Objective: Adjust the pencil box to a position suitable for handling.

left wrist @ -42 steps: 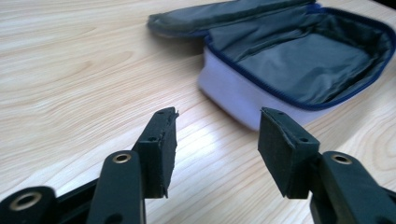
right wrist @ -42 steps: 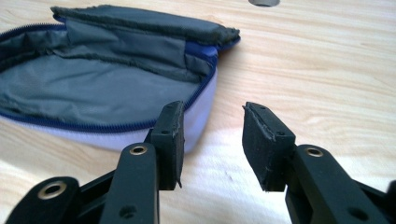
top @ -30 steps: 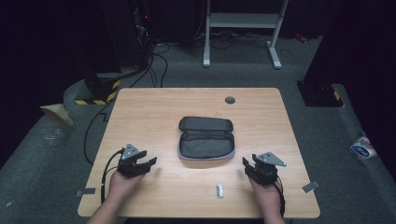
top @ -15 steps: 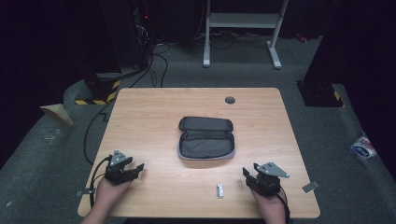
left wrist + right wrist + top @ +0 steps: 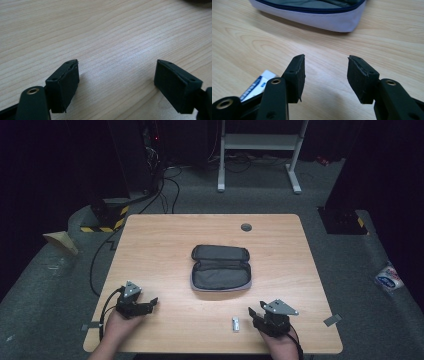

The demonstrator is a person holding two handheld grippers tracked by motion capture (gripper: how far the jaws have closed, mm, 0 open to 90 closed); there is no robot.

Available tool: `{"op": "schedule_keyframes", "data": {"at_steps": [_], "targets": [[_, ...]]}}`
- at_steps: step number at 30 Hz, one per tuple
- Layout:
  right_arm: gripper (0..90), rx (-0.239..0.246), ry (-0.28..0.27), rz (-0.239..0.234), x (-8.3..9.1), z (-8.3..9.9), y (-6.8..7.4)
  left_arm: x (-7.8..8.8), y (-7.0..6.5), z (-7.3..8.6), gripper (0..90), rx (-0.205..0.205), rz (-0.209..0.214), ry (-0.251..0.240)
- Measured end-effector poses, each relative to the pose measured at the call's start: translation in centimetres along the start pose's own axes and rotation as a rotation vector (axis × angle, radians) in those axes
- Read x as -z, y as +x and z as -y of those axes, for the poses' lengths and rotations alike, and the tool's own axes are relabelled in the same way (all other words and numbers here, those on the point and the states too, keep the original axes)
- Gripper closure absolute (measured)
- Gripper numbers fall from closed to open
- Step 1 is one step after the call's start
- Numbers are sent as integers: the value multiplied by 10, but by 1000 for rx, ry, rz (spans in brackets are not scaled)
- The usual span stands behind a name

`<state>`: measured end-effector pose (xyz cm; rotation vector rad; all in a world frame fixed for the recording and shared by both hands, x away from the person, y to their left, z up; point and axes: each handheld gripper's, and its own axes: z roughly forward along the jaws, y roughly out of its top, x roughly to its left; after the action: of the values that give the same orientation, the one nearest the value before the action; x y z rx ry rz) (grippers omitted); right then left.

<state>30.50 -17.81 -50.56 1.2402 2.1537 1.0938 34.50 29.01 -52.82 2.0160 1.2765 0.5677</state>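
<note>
A small flat white eraser [image 5: 235, 324] lies on the woodgrain table [image 5: 160, 245] just left of the right gripper [image 5: 325, 75], whose blocky black jaws stand spread and empty. Ahead sits an open fabric case [image 5: 220, 268]. The left gripper [image 5: 116, 80], just widened, is empty.

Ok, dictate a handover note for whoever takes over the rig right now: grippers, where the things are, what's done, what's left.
Left gripper: open, holds nothing, low over the table's near left; its jaws have just been opening.
Right gripper: open, holds nothing, near right.
Pouch: mid-table, unzipped, lid folded back, looks empty.
Small white item: on the table just left of the right gripper, outside the pouch.
Done: pouch opened.
Left, probably: pick up the white item, put it in the pouch, zip it.
</note>
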Motion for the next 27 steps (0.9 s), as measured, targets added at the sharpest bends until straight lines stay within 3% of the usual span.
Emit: {"op": "schedule_keyframes", "data": {"at_steps": [16,27], "targets": [[525,66,45,-139,-6,3,40,-1,1,-1,177,1,2,3],[602,83,95,-177,-14,5,48,-1,1,-1,176,0,3,3]]}}
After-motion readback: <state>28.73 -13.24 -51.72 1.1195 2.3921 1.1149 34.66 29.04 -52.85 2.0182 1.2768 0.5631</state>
